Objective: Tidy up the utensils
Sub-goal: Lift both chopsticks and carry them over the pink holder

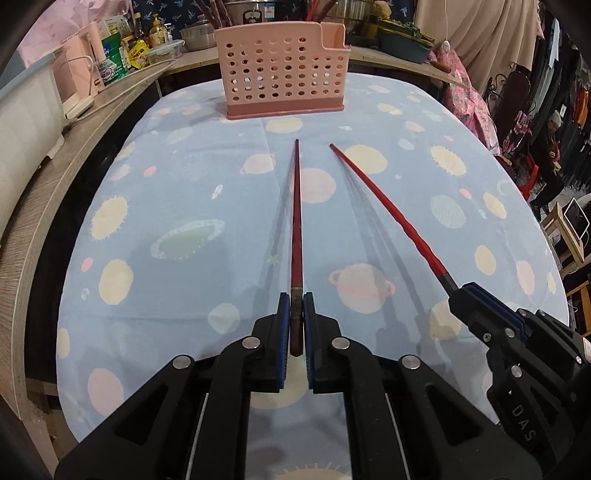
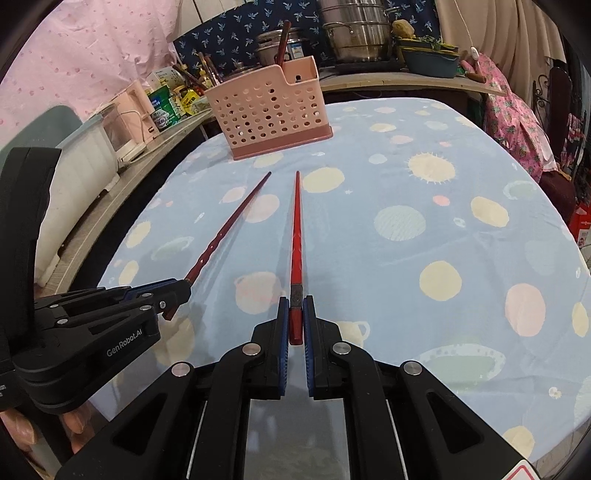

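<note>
- Cluttered room: tabletop (image 1: 177, 192) covered with a light blue cloth printed with planets and suns; a wooden ledge along its left and far sides carries boxes, bottles, steel pots (image 2: 354, 33) and a pink appliance (image 1: 79, 66).
- Pink perforated utensil holder (image 1: 282, 79) stands upright at the far end of the tabletop, on the cloth; seen more to the left in the right wrist view (image 2: 267, 110). It has a raised narrower compartment at its right end.
- Dark sticks, likely more chopsticks, poke up behind or inside the holder; which one cannot be told.
- Left tool (image 1: 296, 306) is closed tight on the thick end of a dark red chopstick (image 1: 296, 221); blue pads touch it on both sides.
- The dark red chopstick points straight ahead toward the holder, tip well short of it, raised above the cloth with shadows beneath.
- Right tool (image 2: 295, 310) is clamped on the butt of a bright red chopstick (image 2: 296, 229), also aimed forward at the holder, tip well short of the base.
- In the left wrist view the right tool (image 1: 458, 291) sits to the right, and its bright red chopstick (image 1: 388, 206) angles inward.
- The two chopsticks lie near each other, tips apart, not touching.
- In the right wrist view the left tool (image 2: 181, 291) enters from the left edge; fingers (image 2: 14, 428) of the person's hand show below it.
</note>
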`<state>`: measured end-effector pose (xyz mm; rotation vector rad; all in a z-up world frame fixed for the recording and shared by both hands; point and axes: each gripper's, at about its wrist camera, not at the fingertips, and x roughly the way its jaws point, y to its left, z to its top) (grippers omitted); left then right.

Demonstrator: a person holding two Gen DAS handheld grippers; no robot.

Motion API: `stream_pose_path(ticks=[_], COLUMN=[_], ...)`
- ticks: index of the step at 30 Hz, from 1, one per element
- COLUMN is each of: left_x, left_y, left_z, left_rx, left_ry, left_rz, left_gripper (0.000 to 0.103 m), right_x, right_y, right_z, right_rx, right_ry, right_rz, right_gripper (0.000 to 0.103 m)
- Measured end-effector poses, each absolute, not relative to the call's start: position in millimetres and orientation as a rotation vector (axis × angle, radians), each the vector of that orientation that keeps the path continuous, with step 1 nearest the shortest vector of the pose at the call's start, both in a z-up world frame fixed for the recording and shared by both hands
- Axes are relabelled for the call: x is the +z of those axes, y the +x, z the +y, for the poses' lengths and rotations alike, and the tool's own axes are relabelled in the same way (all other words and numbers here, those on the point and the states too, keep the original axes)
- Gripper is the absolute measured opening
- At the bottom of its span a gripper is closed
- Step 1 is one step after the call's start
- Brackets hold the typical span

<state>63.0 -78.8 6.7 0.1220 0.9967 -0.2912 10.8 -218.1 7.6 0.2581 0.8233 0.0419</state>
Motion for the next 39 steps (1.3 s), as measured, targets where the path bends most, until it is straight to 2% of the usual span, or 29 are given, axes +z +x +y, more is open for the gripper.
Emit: stream_pose_path(ticks=[12, 39], left_x=[75, 241], left_y=[87, 216], left_z=[-62, -38], left_rx=[-0.29, -0.26], left_ry=[0.046, -0.117], left_rz=[0.869, 0.577], left_gripper=[0.007, 0.007], right_x=[88, 229], right_y=[42, 163], right_z=[-233, -255], right_rx=[0.049, 0.135], right_ry=[0.264, 0.361], right_rz=[0.658, 0.394], right_gripper=[0.007, 0.007])
